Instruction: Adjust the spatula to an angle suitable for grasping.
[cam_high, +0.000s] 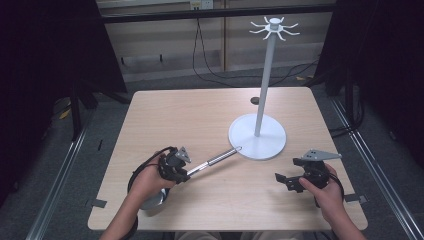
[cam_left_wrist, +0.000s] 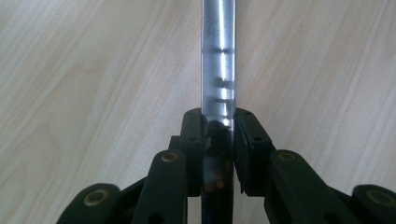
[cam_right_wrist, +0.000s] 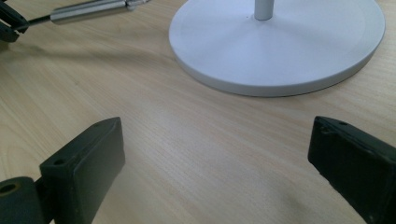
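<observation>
- Two tools work over a pale wooden bench (cam_high: 210, 115), each held in one of the person's hands at the near edge.
- The left tool (cam_high: 186, 172) is clamped on a slim metal rod (cam_high: 215, 160); in the left gripper view its jaws press on either side of the shiny shaft (cam_left_wrist: 218, 70), which runs straight up between them.
- From the high view the rod slants away from the left tool toward the far right, low over the bench, and its far tip sits at the near left rim of the stand's round white base (cam_high: 257, 136). Whether the tip touches the rim I cannot tell.
- A thicker silver sleeve forms the rod's far part; the thinner part is the one in the jaws.
- The white stand has a thin upright pole (cam_high: 264, 85) rising from the middle of the base, topped by a small crown of curved hooks (cam_high: 274, 27).
- The right tool (cam_high: 281, 179) hovers near the bench on the right, jaws spread wide with nothing between them; the right gripper view shows bare wood in the gap.
- The right tool points left, toward the area just in front of the base, and is well apart from the rod.
- A grey rounded object (cam_high: 152, 200) lies partly under the left hand (cam_high: 150, 180); what it is stays unclear.
</observation>
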